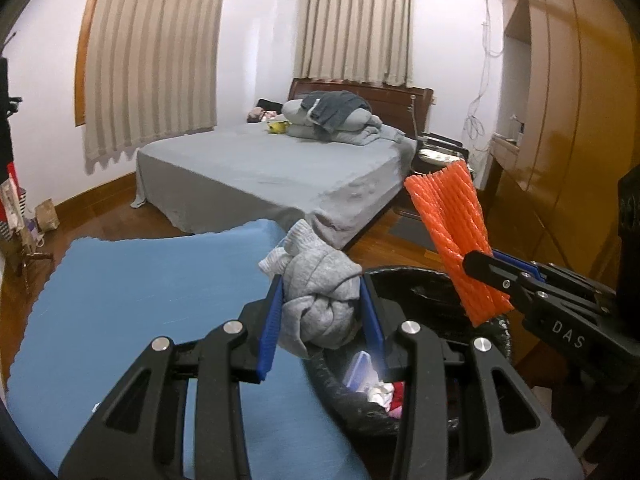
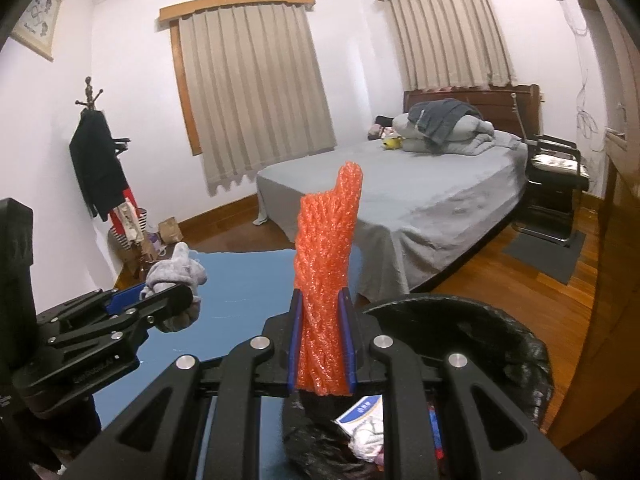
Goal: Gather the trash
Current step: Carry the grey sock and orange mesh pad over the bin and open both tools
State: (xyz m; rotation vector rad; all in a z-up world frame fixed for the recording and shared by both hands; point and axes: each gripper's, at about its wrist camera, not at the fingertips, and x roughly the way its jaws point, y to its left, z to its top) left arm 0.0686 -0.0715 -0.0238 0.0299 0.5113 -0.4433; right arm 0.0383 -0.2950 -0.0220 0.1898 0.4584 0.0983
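My left gripper [image 1: 322, 312] is shut on a knotted grey cloth [image 1: 316, 284], held over the near rim of a bin lined with a black bag [image 1: 424, 280]. The bin holds several bits of trash [image 1: 380, 390]. My right gripper [image 2: 322, 340] is shut on an orange foam net sleeve [image 2: 326, 264], which stands upright over the bin [image 2: 500, 320]. In the left wrist view the right gripper [image 1: 480, 264] grips the orange sleeve [image 1: 452, 228] above the bin's far right rim. In the right wrist view the left gripper [image 2: 176, 302] with the grey cloth [image 2: 176, 270] is at the left.
A blue mat [image 1: 140, 300] lies under and left of the bin. A bed with a grey sheet [image 1: 260, 168] stands behind. A wooden wardrobe [image 1: 568, 120] is at the right, a black chair [image 2: 556, 168] beside the bed, and a coat stand [image 2: 96, 160] with bags at the left wall.
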